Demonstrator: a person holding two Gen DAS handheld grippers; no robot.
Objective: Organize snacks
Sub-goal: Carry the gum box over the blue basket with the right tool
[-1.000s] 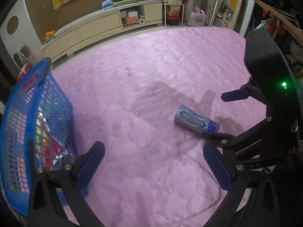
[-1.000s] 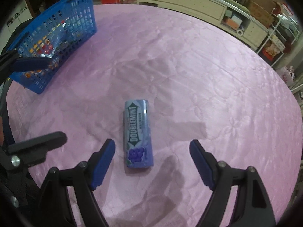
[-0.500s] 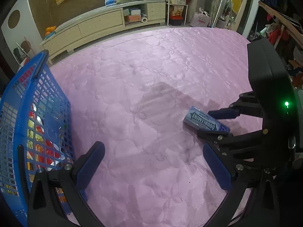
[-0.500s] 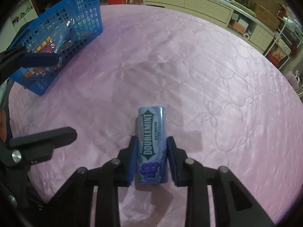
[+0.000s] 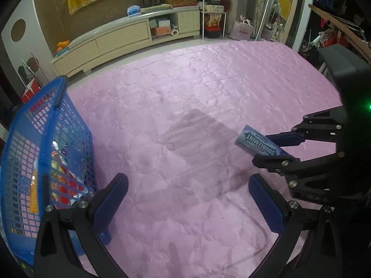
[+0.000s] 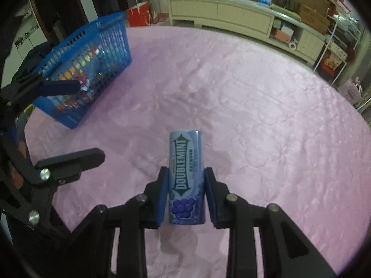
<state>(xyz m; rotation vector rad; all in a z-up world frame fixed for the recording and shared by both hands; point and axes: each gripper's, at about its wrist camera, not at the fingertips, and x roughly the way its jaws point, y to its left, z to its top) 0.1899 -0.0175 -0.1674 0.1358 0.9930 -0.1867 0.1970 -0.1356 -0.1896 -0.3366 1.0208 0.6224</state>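
My right gripper (image 6: 185,197) is shut on a blue Doublemint gum pack (image 6: 185,173) and holds it lifted above the pink quilted surface (image 6: 255,104). The pack also shows in the left wrist view (image 5: 257,142), clamped in the right gripper at the right. My left gripper (image 5: 187,199) is open and empty, just right of a blue mesh basket (image 5: 46,153) that holds several colourful snack packets. The basket shows at the upper left in the right wrist view (image 6: 92,69).
A long beige cabinet (image 5: 120,37) with boxes and oranges stands on the floor beyond the pink surface. A shelf rack (image 5: 213,11) and bags stand at the back right. The surface's edge curves away at the far side.
My right gripper closed on the gum pack and lifted it off the pink surface. My left gripper stayed open and shifted a little beside the basket.
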